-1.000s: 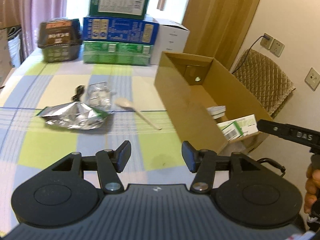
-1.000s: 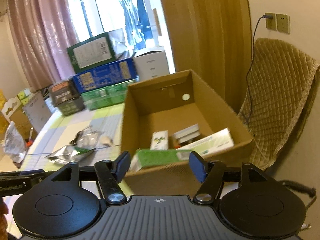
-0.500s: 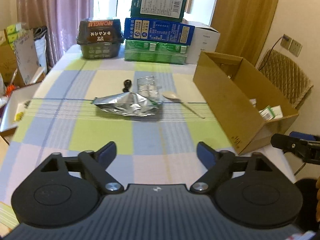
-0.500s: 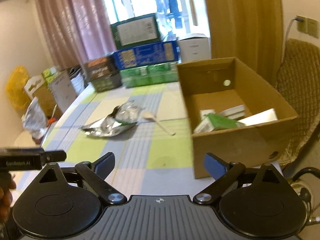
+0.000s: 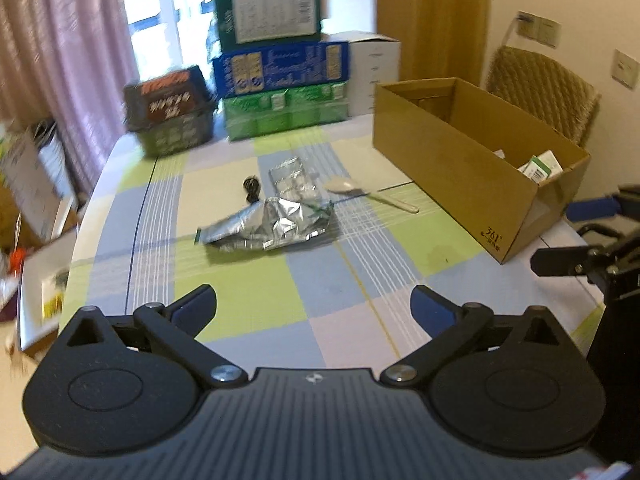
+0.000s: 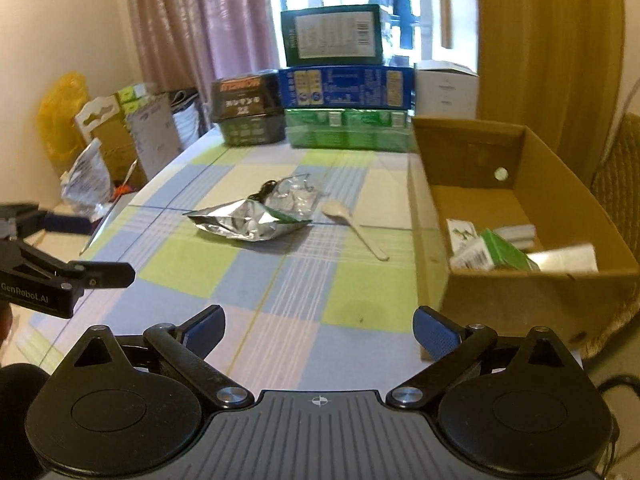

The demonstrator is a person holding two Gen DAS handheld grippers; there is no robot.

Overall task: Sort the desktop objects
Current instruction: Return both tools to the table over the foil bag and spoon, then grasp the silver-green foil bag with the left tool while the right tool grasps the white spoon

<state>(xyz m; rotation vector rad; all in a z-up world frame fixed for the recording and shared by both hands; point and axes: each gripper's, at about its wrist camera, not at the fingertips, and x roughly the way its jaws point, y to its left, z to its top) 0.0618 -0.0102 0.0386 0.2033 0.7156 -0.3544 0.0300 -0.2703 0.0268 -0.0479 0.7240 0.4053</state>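
Checked tablecloth (image 5: 320,292); curtains (image 6: 192,36) behind stacked cartons (image 6: 344,88). Foil pouch (image 5: 268,226), spoon (image 6: 352,226) mid-table, beside cardboard box (image 6: 520,300). Left gripper (image 5: 314,306), right gripper (image 6: 320,328): spread wide, empty.

Left tool (image 5: 314,307) empty with fingers spread wide, right tool (image 6: 320,327) likewise, side by side
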